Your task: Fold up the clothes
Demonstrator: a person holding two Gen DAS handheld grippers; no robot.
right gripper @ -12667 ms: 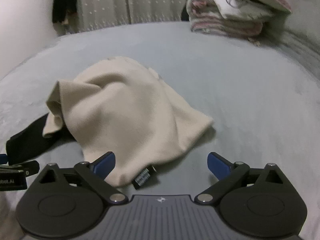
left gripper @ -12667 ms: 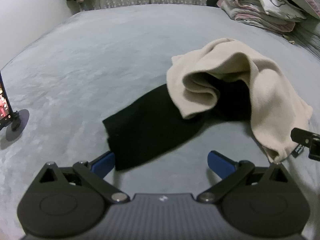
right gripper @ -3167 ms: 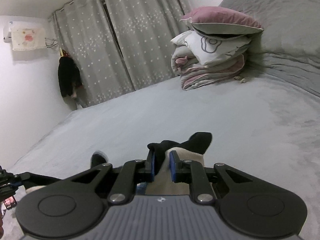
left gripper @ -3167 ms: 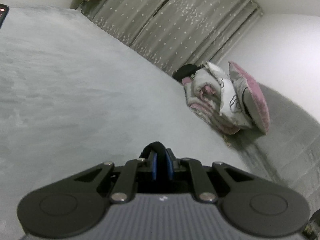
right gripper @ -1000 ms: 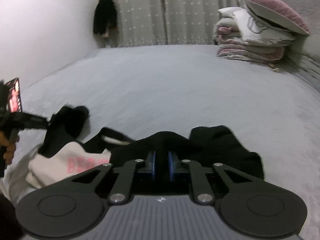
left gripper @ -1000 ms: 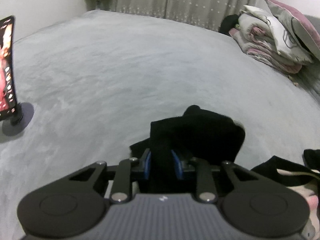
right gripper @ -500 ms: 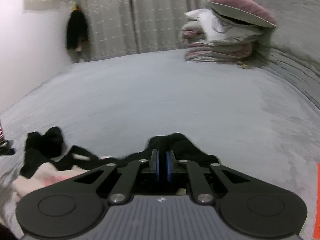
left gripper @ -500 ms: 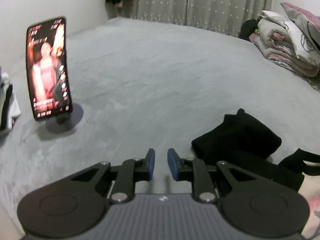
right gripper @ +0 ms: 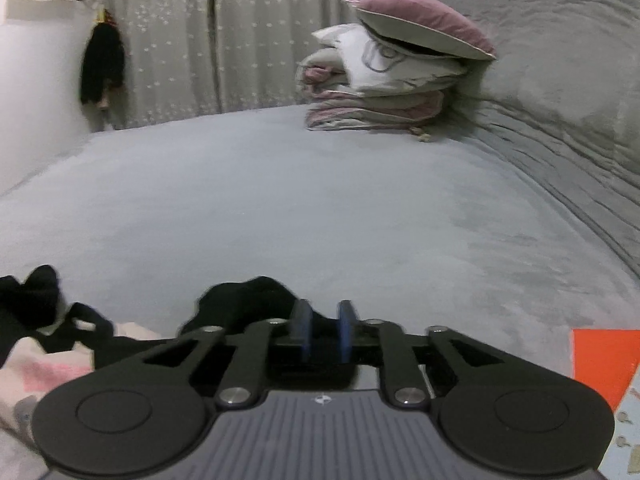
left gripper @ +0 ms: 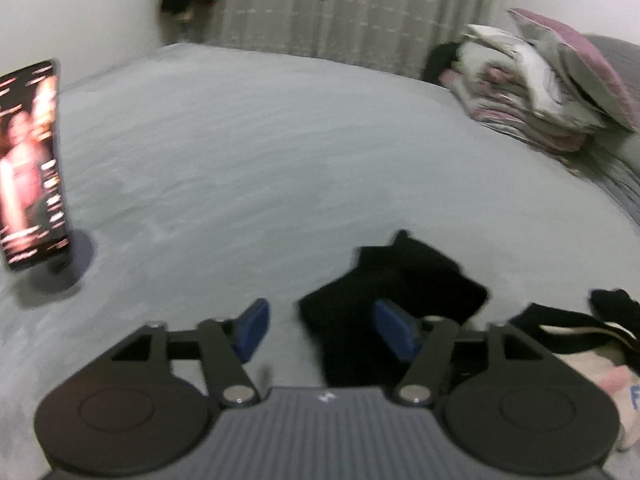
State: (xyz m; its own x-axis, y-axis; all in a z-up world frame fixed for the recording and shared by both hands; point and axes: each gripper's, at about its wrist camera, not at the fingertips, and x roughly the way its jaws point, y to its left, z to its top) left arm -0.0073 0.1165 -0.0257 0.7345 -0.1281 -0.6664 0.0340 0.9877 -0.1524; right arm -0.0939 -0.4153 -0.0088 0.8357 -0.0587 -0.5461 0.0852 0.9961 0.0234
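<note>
A black garment (left gripper: 384, 292) lies bunched on the grey bed (left gripper: 280, 160). My left gripper (left gripper: 323, 330) hovers just before it, its jaws opening wide; the cloth sits behind the right finger (left gripper: 394, 334) and nothing presses on it. In the right wrist view another part of the black cloth (right gripper: 248, 300) lies just left of my right gripper (right gripper: 324, 330), whose jaws are opening by a narrow gap with no cloth between the pads. A cream garment with pink print (right gripper: 44, 364), also visible as (left gripper: 580, 364), lies crumpled under black straps.
A phone (left gripper: 28, 168) stands lit on a round base at the bed's left. Folded bedding and a pink pillow (right gripper: 400, 60) are piled at the far end by the curtain. An orange sheet (right gripper: 604, 360) shows at the lower right edge.
The left jaws have spread from nearly together to wide apart. The right jaws, pressed together on the black cloth before, have parted and the cloth now lies free beside them.
</note>
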